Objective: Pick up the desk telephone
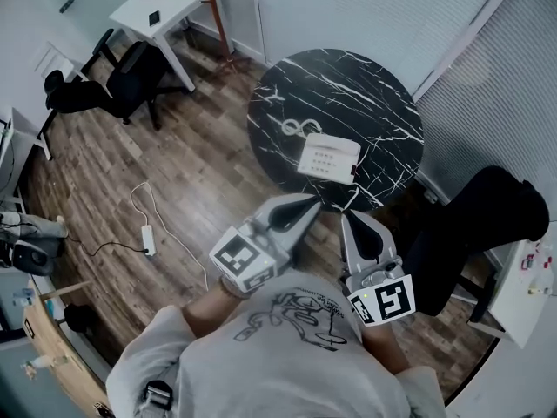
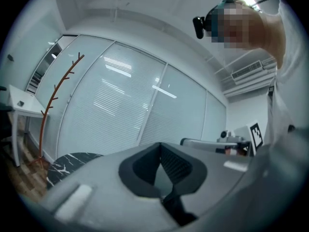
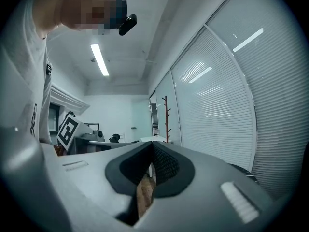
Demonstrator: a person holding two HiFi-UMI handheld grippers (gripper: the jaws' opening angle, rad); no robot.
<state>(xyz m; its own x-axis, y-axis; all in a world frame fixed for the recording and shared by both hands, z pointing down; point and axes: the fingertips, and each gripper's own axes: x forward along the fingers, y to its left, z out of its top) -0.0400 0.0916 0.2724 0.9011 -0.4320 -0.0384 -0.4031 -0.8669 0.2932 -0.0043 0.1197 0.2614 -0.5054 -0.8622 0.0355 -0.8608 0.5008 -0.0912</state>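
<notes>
**Shoulders Nearest; Both Claws Shut; Telephone Ahead on Table**

Your shirt point(image 1: 287, 355) fills the bottom of the head view, with both tools held out beyond it.

1. **Table.** The round black marble table point(image 1: 374, 77) stands at 12 o'clock from you on the wood floor.
2. **Telephone.** The white desk telephone point(image 1: 328, 157) lies flat on the table, close to its 6 o'clock rim.
3. **Claws.** The left gripper point(image 1: 313, 201) and right gripper point(image 1: 345, 217) both have their jaws fully together. Both gripper views show nothing between the pads.
4. **Cord.** A coiled cord point(image 1: 300, 129) lies on the marble at 10 o'clock from the telephone.

**Hazards**
- Shut jaws would likely shove the telephone across the marble instead of gripping it. Open them before you reach it.
- The coiled cord could drag or snag during the lift.
- The handset could probably slip off if you tilt the base.

**Position**
- The telephone lies at 12 o'clock from the left tips and 11 o'clock from the right tips.
- It is near both and touches neither.
</notes>
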